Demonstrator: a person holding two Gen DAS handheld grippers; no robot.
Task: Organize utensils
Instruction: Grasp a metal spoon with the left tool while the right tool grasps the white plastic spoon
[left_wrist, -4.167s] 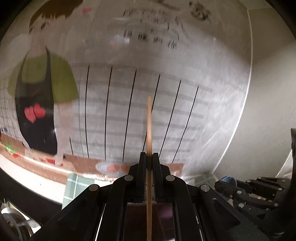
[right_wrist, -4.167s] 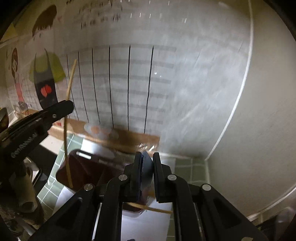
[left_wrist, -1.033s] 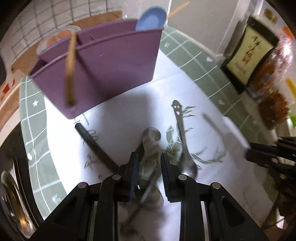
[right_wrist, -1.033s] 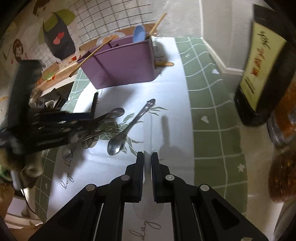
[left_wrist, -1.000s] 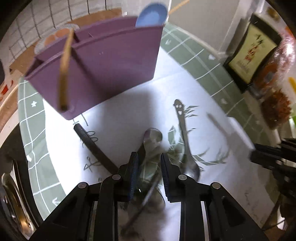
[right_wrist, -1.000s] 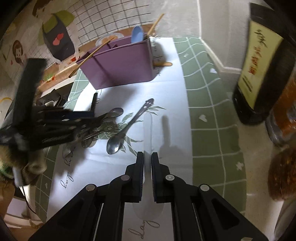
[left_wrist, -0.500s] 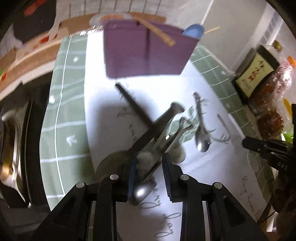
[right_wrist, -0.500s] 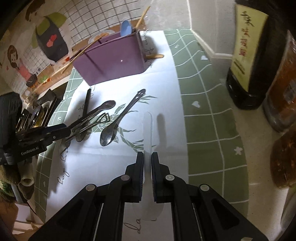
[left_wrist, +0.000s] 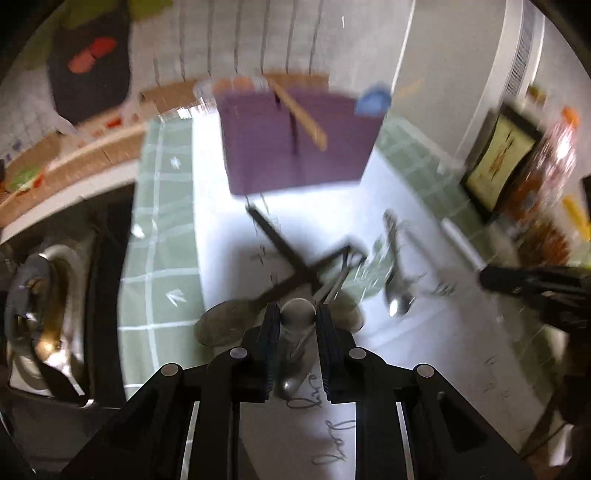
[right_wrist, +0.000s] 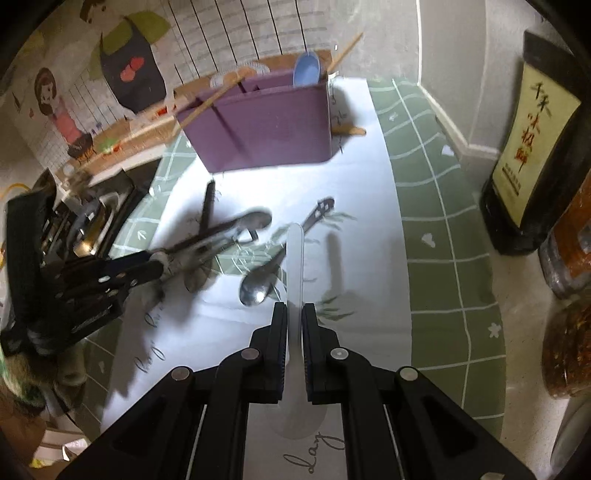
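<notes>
Two utensils are up: my left tongs (left_wrist: 293, 325) have just been closing on steel spoons (right_wrist: 221, 236), my right tongs (right_wrist: 294, 321) grip a white plastic spoon (right_wrist: 295, 251) above mid-tabletop (right_wrist: 369, 229); the bunched metal may slip before the purple holder (right_wrist: 266, 125).

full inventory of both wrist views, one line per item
utensil holder: 1, purple, back of the mat, divided
chopsticks: at least 2, wooden, leaning out of the holder
small spoon: 1, blue, in the holder's right end
metal spoon: 1, silver, flat mid-mat
metal utensils: number unclear, silver, in the left gripper
black stick: 1, on the mat below the holder
white spoon: 1, translucent, in the right gripper
bottle: 1, dark, right edge
mat: 1, white and green
left gripper: jaws just closing on the metal utensils
right gripper: shut on the white spoon
</notes>
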